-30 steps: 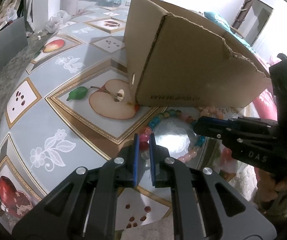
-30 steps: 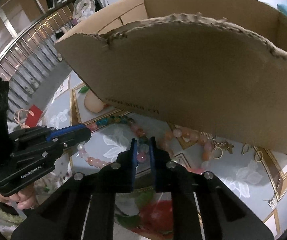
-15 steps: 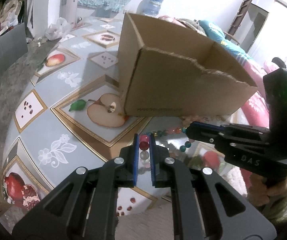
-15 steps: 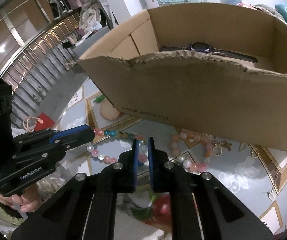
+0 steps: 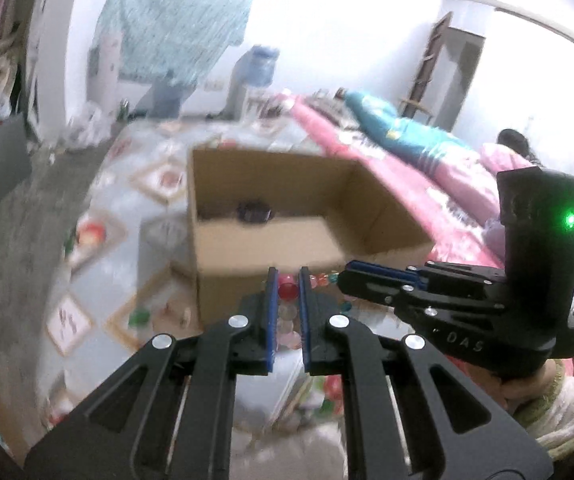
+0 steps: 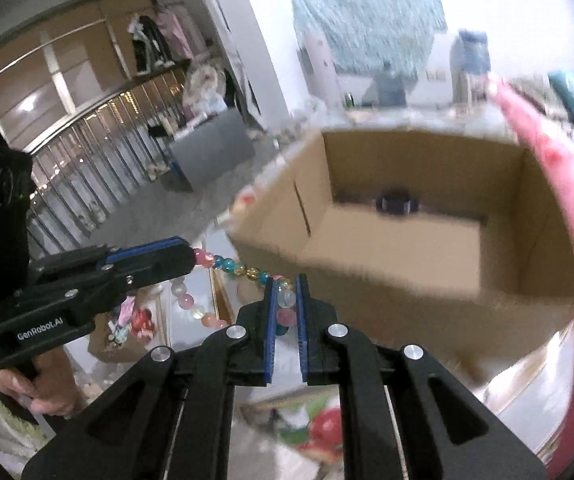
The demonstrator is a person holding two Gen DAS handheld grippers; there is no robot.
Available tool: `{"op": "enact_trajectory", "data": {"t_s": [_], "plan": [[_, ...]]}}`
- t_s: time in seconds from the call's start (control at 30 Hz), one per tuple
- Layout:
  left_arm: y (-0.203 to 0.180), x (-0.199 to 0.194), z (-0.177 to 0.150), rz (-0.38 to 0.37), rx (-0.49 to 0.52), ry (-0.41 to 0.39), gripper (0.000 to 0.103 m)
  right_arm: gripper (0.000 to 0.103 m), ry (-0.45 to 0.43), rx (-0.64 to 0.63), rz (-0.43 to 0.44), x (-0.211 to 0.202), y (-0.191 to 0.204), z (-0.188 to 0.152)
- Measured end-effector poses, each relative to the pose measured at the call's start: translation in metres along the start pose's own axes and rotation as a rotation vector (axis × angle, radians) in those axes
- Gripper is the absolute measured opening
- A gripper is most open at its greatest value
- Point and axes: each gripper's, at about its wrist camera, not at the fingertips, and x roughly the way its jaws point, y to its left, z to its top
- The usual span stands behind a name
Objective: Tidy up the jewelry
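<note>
A bead necklace [image 6: 243, 270] of pink, blue and clear beads hangs stretched between my two grippers, lifted off the table. My left gripper [image 5: 287, 280] is shut on its red and clear beads [image 5: 288, 291]; it also shows at the left of the right wrist view [image 6: 189, 254]. My right gripper [image 6: 285, 286] is shut on other beads of the same necklace; it shows at the right of the left wrist view [image 5: 343, 276]. An open cardboard box [image 5: 255, 240] stands just beyond and below both grippers, with a dark watch [image 6: 395, 203] on its floor.
The box [image 6: 387, 248] stands on a table with a fruit-patterned cloth [image 5: 99, 276]. A pink bed cover [image 5: 427, 192] lies to the right. More small jewelry [image 6: 127, 324] lies on the table under the necklace. A railing [image 6: 99, 152] is at the far left.
Both grippers have risen with the necklace from table level to above the box's rim, so the box's inside and the watch now show. Both views are motion-blurred.
</note>
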Motion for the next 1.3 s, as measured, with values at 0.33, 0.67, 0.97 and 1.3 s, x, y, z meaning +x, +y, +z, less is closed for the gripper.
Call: {"op": "enact_trajectory", "data": {"t_s": [0.33,0.67,0.97,1.3], "plan": [[0.01,0.084,0.064,0.055,0.073,0.104,0.009,0.01,0.225,0.142,0.006,0.074,-0.077,0.078],[0.039,0.164,0.06,0.144,0.073,0.311,0.009,0.01,0.494,0.187,0.022,0.165,-0.1,0.074],[0.042,0.14,0.066,0.148,0.032,0.214,0.031,0.01,0.38,0.2,0.102,0.134,-0.105,0.073],[0.002,0.042,0.01,-0.064,0.127,0.022,0.052,0.012,0.088,0.156,0.132,-0.017,-0.125,0.004]]}}
